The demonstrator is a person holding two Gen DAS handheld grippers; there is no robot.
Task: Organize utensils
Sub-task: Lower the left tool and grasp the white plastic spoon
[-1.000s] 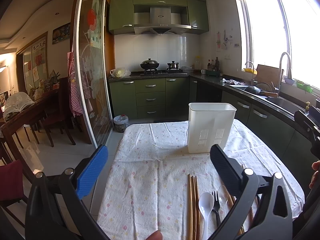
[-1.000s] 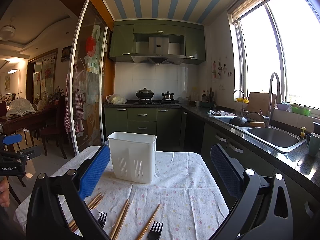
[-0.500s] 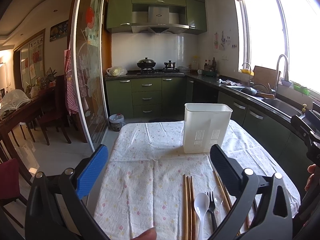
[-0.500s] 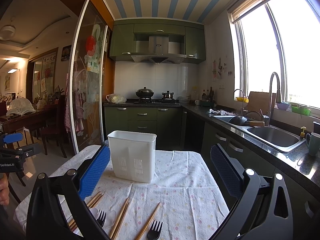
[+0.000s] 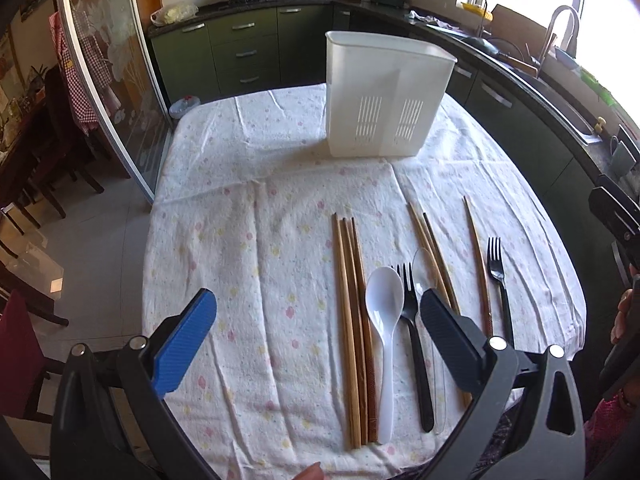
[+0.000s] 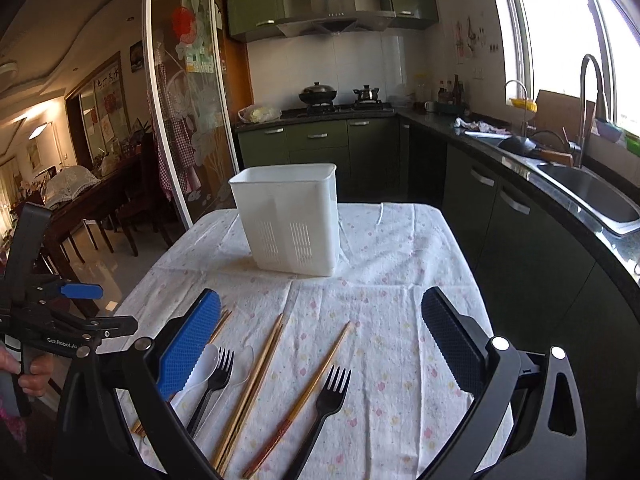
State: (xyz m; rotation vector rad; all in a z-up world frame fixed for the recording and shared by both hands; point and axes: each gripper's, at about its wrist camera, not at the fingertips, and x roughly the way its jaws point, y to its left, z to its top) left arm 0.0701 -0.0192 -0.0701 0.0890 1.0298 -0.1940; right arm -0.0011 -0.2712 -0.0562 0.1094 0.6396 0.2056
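Both views have dropped toward the tabletop since half a second ago: the left wrist camera now looks steeply down on the laid-out utensils, where before it faced the kitchen wall, and the right wrist view has lowered less.

Left gripper (image 5: 318,322) hangs above the near edge of the tablecloth (image 5: 248,208), its fingers spread wide and holding nothing. Right gripper (image 6: 322,324) is likewise spread apart and empty over the cloth.

Utensils lie in a row near the front edge. From the left: a bundle of three chopsticks (image 5: 354,320) touching each other, a white plastic spoon (image 5: 385,320) just beside them, a black fork (image 5: 412,320), a clear spoon (image 5: 423,268) partly under the left gripper's dark finger, a pair of chopsticks (image 5: 428,240), a single chopstick (image 5: 478,256), and a second black fork (image 5: 498,272) nearest the right edge.

Bare cloth spreads to the left of the bundle and between the utensils and the holder.

White utensil holder (image 5: 386,92) stands upright at the far end of the table, slotted vents low on its front, a divider visible inside; nothing shows in either compartment.
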